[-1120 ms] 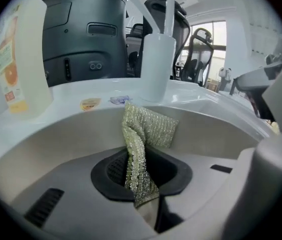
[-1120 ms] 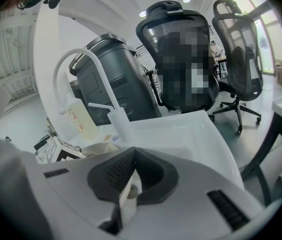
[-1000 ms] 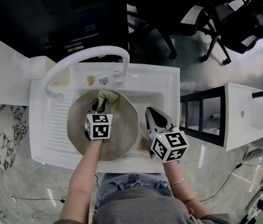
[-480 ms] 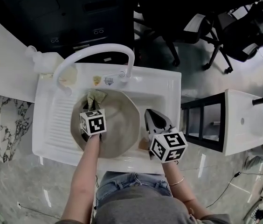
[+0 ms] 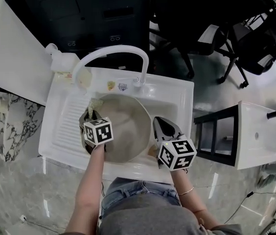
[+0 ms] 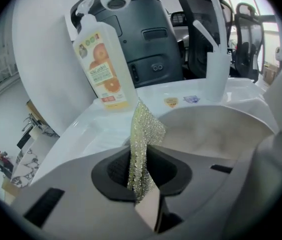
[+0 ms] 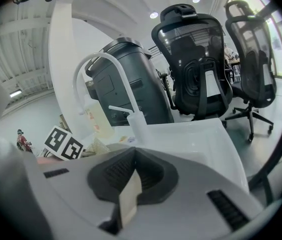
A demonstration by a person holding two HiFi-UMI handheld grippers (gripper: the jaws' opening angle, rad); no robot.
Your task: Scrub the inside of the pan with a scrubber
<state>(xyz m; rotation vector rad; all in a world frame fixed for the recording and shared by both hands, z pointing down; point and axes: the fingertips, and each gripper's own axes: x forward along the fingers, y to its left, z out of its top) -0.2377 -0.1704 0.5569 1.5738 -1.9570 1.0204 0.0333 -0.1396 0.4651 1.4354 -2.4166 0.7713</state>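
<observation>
left gripper [image 5: 90, 116] clamped on scrubber [image 6: 142, 134], at the left rim of pan [image 5: 126, 129] in sink [image 5: 179, 94]; pan interior lies to its right. right gripper [image 5: 163, 125] closed, empty, just beside the right rim.

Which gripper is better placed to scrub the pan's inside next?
Left. The left gripper is shut on the scrubber at the left rim of the pan; the right gripper is shut, empty, beside its right edge.
</observation>
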